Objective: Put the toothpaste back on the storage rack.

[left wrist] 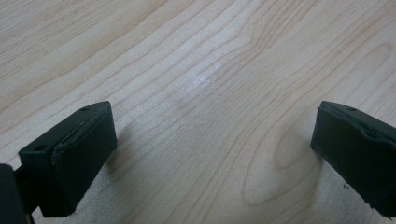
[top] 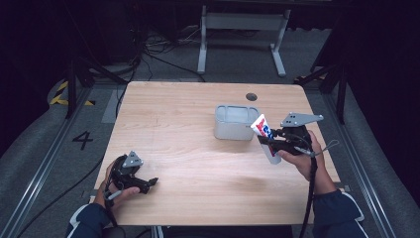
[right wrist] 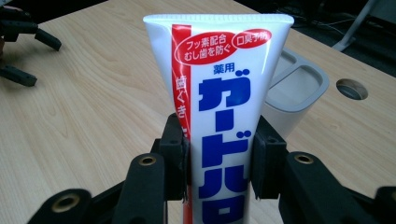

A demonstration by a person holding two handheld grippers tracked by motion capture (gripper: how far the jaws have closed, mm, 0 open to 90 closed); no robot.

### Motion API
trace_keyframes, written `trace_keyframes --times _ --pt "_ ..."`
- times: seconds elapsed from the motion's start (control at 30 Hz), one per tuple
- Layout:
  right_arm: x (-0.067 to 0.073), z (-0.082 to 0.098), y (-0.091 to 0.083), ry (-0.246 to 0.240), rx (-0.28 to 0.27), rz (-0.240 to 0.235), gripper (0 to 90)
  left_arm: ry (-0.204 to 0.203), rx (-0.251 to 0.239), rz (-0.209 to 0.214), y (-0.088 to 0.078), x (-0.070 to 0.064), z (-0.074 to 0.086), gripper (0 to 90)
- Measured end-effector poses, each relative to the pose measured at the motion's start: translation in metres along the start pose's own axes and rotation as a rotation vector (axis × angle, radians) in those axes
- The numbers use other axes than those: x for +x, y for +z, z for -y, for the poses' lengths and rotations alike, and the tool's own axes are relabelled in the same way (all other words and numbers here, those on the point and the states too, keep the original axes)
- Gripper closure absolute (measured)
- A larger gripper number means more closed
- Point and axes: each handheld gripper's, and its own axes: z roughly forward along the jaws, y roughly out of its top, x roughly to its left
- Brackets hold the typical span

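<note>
The toothpaste tube [right wrist: 224,116] is clamped between the jaws of my right gripper [top: 277,144], held clear of the table [top: 198,148] at its right side, just beside the grey holder [top: 236,122]. In the right gripper view the tube stands upright with its flat crimped end on top, white with a red band and blue lettering, and both pads press against its sides. From above, the tube leans, its crimped end up toward the holder and its lower end down near my right hand [top: 302,153].

My right forearm comes in from the bottom right corner, the hand wrapped around the gripper's body, the grey plate on top and the cable trailing down toward my sleeve. My left hand [top: 116,186] rests low at the near left edge of the table, its left gripper [top: 148,183] pointing across the bare wood; its jaws stand wide apart with nothing between them.

The tube's lower end is cut off in the right gripper view and partly covered by the gripper from above, so I cannot make out the cap. The tube also hides part of the holder, which shows two compartments there.

I count one tube, one holder, two grippers
</note>
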Motion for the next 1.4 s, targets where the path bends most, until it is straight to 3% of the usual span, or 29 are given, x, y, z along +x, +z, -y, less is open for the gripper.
trace_keyframes --times 0.57,1.4 --pt "-0.009 -0.023 0.003 0.002 -0.04 0.017 63.8 0.001 0.002 0.002 0.0 0.0 0.0 0.7" --pt "-0.01 -0.08 0.024 -0.045 -0.109 0.017 63.8 0.0 -0.001 0.0 0.0 0.0 0.0 0.6"
